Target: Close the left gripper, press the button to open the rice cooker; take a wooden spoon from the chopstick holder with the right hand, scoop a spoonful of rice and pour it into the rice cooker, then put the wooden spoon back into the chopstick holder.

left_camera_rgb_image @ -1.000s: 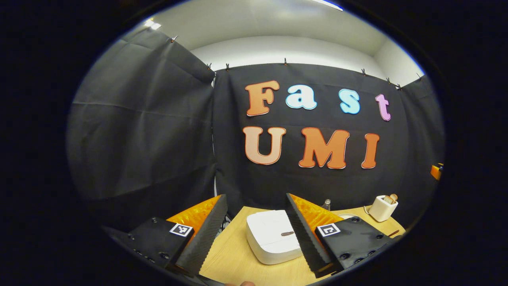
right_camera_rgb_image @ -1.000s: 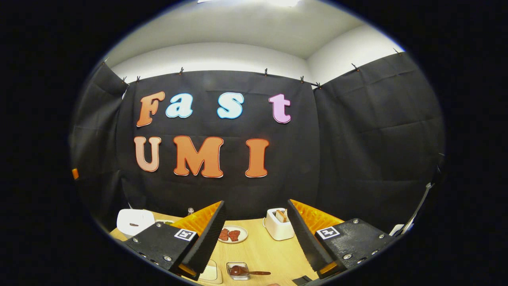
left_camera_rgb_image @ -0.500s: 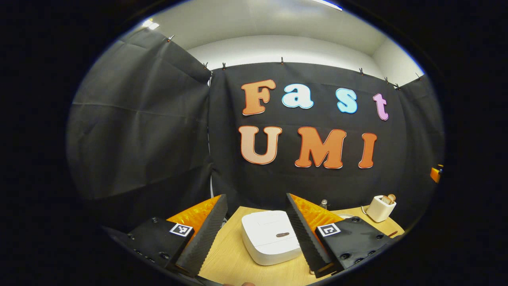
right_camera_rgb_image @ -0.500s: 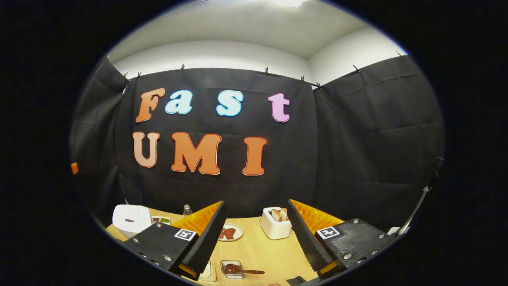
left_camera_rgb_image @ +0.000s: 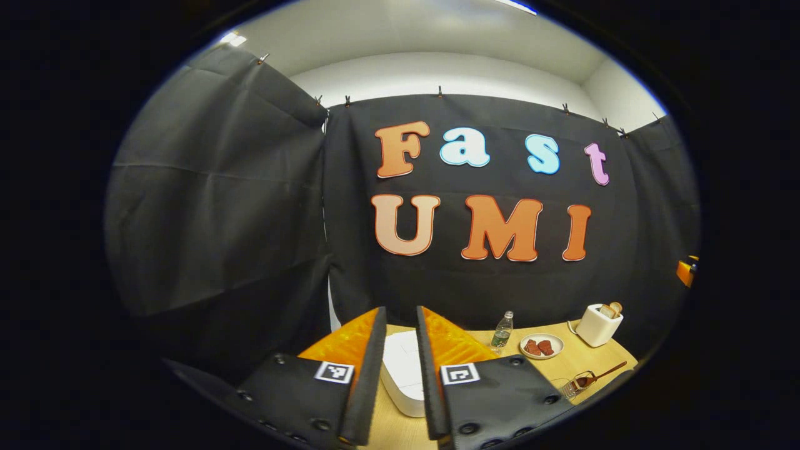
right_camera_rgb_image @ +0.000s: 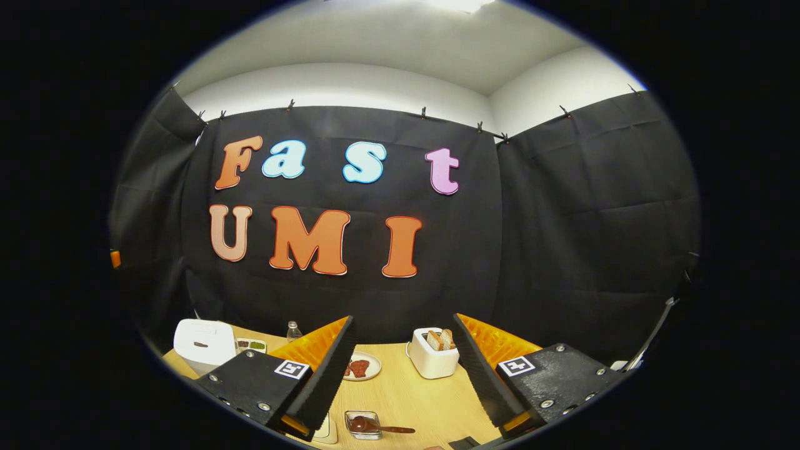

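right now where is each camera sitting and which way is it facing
Left gripper view: rides on the left gripper, looking forward over the table at the closed rice cooker; its own fingers stand nearly together.
Right gripper view: rides on the right gripper, facing the toaster; its fingers stand wide apart.
Shared: rice cooker, toaster, water bottle, plate, wooden table.

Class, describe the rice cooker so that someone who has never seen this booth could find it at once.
Start at the wooden table in front of the black cloth wall. At its left end in the right gripper view sits the rice cooker, a low white box with rounded corners. Unlike the taller white toaster with bread sticking out, it has a flat closed lid bearing one small dark mark.
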The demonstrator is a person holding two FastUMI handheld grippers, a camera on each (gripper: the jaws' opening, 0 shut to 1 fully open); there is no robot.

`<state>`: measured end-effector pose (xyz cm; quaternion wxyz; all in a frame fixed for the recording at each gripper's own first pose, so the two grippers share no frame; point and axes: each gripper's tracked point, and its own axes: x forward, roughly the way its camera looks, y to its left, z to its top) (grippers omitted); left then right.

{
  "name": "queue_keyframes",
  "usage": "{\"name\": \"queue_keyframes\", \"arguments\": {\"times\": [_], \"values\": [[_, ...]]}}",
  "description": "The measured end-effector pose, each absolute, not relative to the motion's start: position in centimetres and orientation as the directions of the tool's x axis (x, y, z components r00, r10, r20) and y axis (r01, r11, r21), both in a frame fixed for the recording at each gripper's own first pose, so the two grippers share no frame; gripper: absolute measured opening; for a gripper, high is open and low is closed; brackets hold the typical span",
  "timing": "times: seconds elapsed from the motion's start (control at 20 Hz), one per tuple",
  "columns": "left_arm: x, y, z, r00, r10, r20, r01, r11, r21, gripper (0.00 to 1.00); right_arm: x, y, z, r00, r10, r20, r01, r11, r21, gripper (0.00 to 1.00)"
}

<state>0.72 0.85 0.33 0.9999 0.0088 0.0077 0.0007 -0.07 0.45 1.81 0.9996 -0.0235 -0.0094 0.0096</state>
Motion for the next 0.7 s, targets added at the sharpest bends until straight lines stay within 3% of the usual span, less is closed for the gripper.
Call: {"name": "queue_keyframes", "arguments": {"times": [0.05, 0.1, 0.2, 0.35, 0.45, 0.55, 0.6, 0.7], "values": [[0.7, 0.6, 0.3, 1.000, -0.002, -0.016, 0.002, 1.000, 0.023, 0.29, 0.1, 0.6, 1.9, 1.000, 0.021, 0.023, -0.020, 0.998, -0.051, 0.94], [0.6, 0.4, 0.4, 1.000, -0.016, -0.015, 0.016, 1.000, 0.022, 0.14, 0.1, 0.7, 2.0, 0.999, 0.022, 0.024, -0.021, 0.998, -0.054, 0.94], [1.1, -0.1, 0.2, 1.000, -0.027, -0.015, 0.027, 0.999, 0.034, 0.07, 0.4, 0.7, 1.9, 1.000, 0.021, 0.019, -0.020, 0.998, -0.057, 0.99], [1.6, -1.2, -0.3, 0.998, -0.052, -0.026, 0.054, 0.997, 0.056, 0.07, 0.4, 0.6, 1.7, 1.000, 0.021, 0.010, -0.021, 0.998, -0.054, 0.90], [1.9, -2.3, -1.2, 0.995, -0.088, -0.052, 0.090, 0.995, 0.041, 0.07, 0.5, 0.3, 1.7, 1.000, 0.016, 0.008, -0.015, 0.998, -0.056, 0.95], [2.2, -2.6, -2.5, 0.991, -0.099, -0.092, 0.104, 0.993, 0.053, 0.05, 0.3, 0.3, 1.4, 1.000, 0.018, 0.002, -0.018, 0.998, -0.059, 0.90], [2.5, -3.0, -3.5, 0.988, -0.110, -0.112, 0.117, 0.992, 0.050, 0.05, 0.3, 0.5, 1.2, 1.000, 0.022, -0.003, -0.022, 0.998, -0.059, 0.99], [3.0, -4.0, -4.7, 0.979, -0.139, -0.148, 0.148, 0.988, 0.052, 0.04, 0.3, 0.4, 1.0, 1.000, 0.019, -0.006, -0.020, 0.997, -0.069, 0.99]]}}
